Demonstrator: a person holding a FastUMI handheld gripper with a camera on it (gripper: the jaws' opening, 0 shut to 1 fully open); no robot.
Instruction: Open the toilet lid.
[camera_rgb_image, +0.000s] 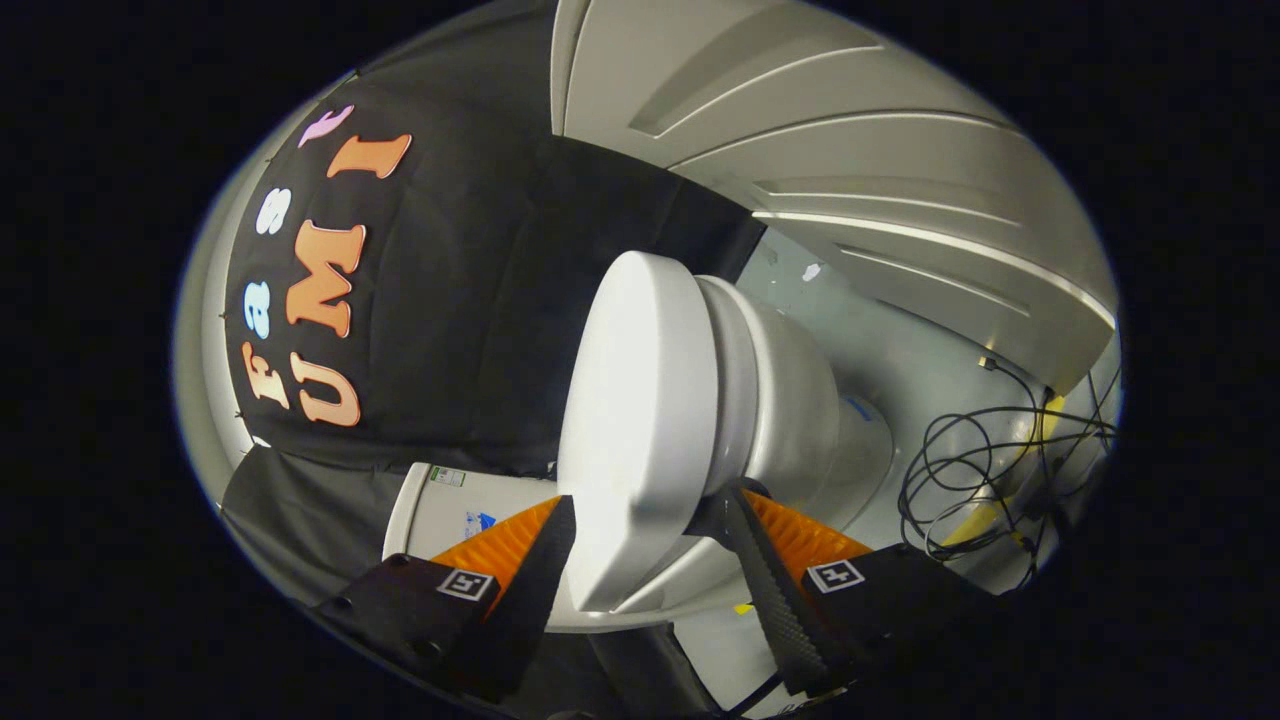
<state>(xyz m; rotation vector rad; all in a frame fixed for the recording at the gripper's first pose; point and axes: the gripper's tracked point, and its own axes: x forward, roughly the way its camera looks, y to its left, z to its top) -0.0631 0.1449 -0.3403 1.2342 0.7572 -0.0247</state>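
Two fingers of the handheld gripper (650, 545) are straddling the front edge of the toilet lid (635, 430), one finger (540, 560) lying on the lid's broad top face, the other (765, 575) sitting on the seat/bowl side, w/ the lid's rim running between them. Jaws are standing apart around the edge; whether both pads are actually pressing on the lid can't be told from this angle, so grip is unconfirmed. View is rolled sideways: the lid is appearing as a tall white oval stretching away from the fingertips, its long axis pointing straight ahead of the gripper toward the tank (455, 505), which is showing beside the near finger against the booth's black cloth wall (470, 300). Lid is lying down flat on the seat (735, 370), not yet lifted, w/ the bowl (800, 410) bulging beyond it on the far-finger side. Loose black cables (985, 470) are coiling on the pale floor (900, 340) well apart from the bowl, and a panelled door (850, 150) is standing beyond. Judgement: hinge is sitting at the tank end, dead ahead, so the coming move is probably calling for the fingers to close on the rim, then swing it away from the seat, arcing about that far hinge line.
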